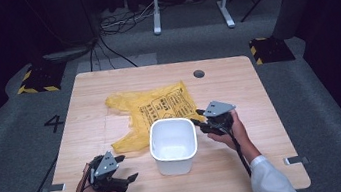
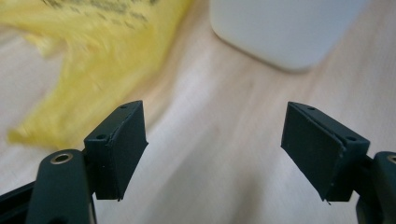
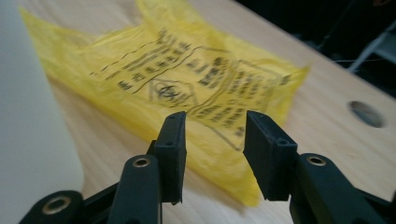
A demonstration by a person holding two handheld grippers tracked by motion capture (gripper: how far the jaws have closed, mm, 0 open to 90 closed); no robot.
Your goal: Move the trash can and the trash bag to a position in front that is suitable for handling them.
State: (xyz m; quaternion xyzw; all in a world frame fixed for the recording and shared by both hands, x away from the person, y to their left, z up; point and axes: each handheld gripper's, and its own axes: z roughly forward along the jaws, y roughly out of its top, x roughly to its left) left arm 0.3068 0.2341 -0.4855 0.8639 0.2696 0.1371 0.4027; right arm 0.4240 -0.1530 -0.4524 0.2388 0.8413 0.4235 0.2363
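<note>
Early stage: yellow bag (image 1: 153,112) lies flat on worktop (image 1: 238,86) behind empty white bin (image 1: 174,146), untouched; left gripper (image 1: 121,171) wide apart, right gripper (image 1: 201,119) partly apart nearing bag.

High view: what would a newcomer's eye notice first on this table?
First, the yellow plastic bag, printed in black, lying crumpled near the middle of the wooden table. Just in front stands an open white bin, between the left gripper and the right gripper, both open.
</note>
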